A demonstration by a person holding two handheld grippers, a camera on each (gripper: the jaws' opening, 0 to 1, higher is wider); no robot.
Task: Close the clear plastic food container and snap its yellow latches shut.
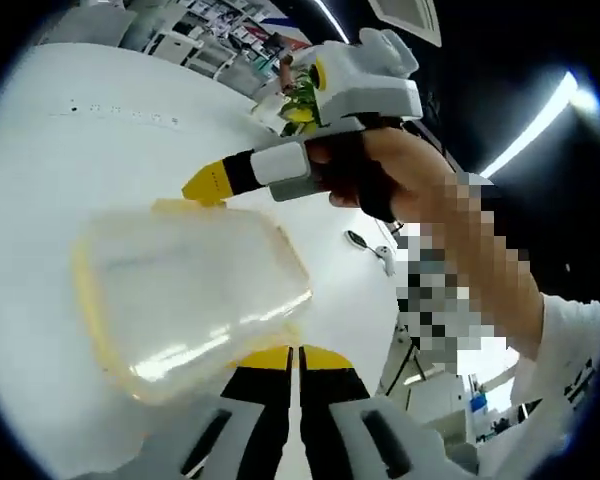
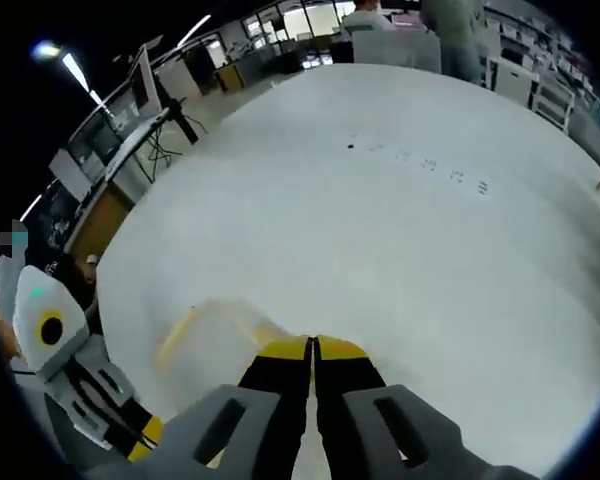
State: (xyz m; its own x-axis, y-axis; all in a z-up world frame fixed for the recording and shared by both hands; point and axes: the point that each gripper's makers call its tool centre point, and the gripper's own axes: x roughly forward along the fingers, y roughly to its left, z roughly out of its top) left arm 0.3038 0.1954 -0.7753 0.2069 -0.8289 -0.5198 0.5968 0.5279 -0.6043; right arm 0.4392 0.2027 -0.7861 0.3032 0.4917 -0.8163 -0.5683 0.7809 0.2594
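The clear plastic container (image 1: 190,300) with its yellow rim lies on the white table (image 1: 100,150), lid on top, just beyond my left gripper (image 1: 298,356). That gripper is shut, its yellow tips at the container's near edge; whether they pinch anything I cannot tell. From the upper right a hand brings in my right gripper (image 1: 208,184), shut, its tip at the container's far edge by a yellow latch (image 1: 175,206). In the right gripper view, my right gripper (image 2: 313,349) is shut, the blurred container (image 2: 215,325) lies left of its tips, and the left gripper (image 2: 140,435) sits at lower left.
A spoon (image 1: 370,248) lies on the table to the right of the container. A small tub with green and yellow contents (image 1: 292,103) stands behind the right gripper. Desks, shelves and people (image 2: 450,30) line the room beyond the table's far edge.
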